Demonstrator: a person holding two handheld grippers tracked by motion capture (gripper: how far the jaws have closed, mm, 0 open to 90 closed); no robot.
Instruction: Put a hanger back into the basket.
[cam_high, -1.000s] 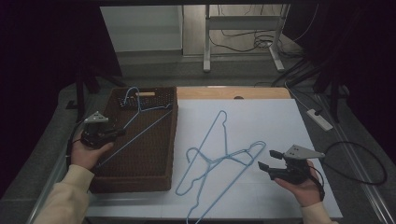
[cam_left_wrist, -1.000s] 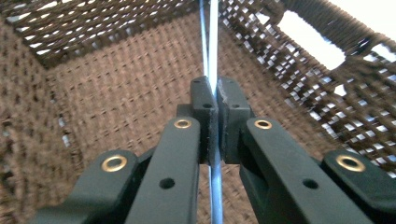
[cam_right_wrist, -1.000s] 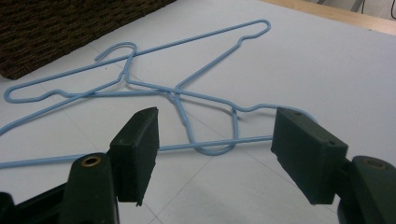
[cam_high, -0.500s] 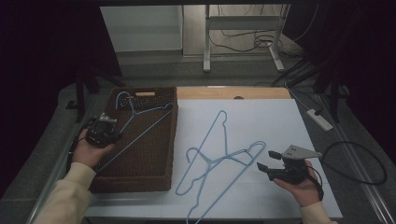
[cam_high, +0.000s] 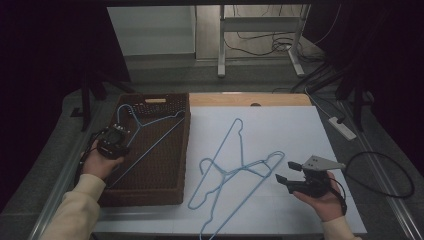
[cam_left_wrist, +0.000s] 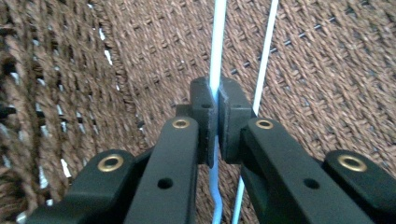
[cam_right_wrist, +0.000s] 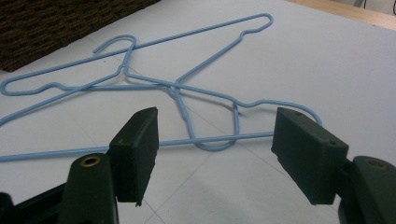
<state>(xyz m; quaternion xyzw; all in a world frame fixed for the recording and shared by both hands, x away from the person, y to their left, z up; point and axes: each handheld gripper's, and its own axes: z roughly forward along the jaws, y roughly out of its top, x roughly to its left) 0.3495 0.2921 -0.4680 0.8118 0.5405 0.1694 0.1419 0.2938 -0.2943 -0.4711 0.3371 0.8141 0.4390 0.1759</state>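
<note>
The right gripper (cam_high: 286, 171), at five o'clock on the counter (cam_high: 300, 125), has its fingers (cam_right_wrist: 135, 151) spread wide, just short of two crossed blue wire hangers (cam_high: 235, 167) lying on the white sheet. At nine o'clock the left gripper (cam_high: 114, 142) has its fingers (cam_left_wrist: 203, 119) clamped on the wire of a third blue hanger (cam_high: 150, 127), inside the brown woven basket (cam_high: 165, 192).

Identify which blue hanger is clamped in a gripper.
The hanger in the basket: the left gripper has its fingers shut on its wire. The two on the white sheet lie free.
</note>
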